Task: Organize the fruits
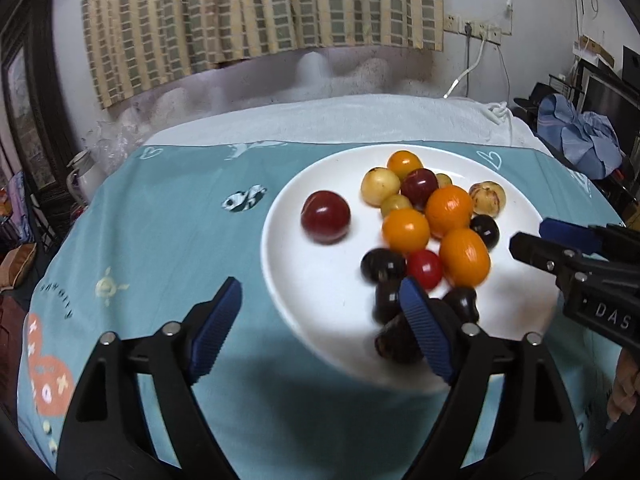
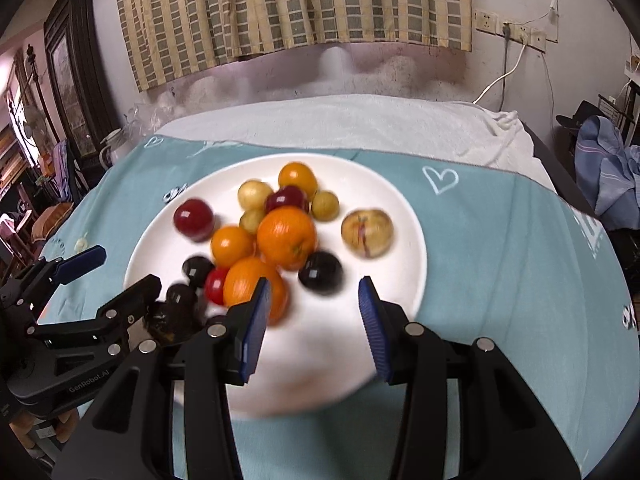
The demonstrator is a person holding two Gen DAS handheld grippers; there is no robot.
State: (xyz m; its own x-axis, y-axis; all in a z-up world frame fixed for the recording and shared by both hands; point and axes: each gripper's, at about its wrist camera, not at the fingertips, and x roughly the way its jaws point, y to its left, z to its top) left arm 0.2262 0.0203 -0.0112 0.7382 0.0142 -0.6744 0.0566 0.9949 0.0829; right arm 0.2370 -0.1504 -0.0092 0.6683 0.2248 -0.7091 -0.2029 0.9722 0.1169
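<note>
Fingers of the left gripper (image 1: 320, 312) were found spread wide, with nothing held between the blue ribbed pads; only tablecloth and the near rim of the plate were seen in the gap. One of its pads (image 1: 424, 330) was observed in front of a cluster of dark fruits (image 1: 394, 344) at the plate's near edge, but whether contact was made could not be told, owing to blur. Fingers of the right gripper (image 2: 314, 320) were noted at a narrower, partly open spacing, with nothing gripped; bare white plate was seen between the pads. Its left pad (image 2: 256, 320) was seen overlapping an orange fruit (image 2: 250, 286), and contact could not be confirmed. The white plate (image 2: 404, 216) was recorded resting on a teal patterned tablecloth (image 2: 500, 280), with both grippers positioned over its near side, just beside each other. On the plate, the fruits were found gathered mostly in one cluster: several orange ones, yellow-green ones, dark purple ones and a small red one (image 1: 425, 269). A dark red fruit (image 1: 326, 216) was noted lying apart towards the left of the plate, and a pale streaked fruit (image 2: 367, 233) lying apart towards the right. A white towel (image 1: 360, 118) was seen beyond the tablecloth.
</note>
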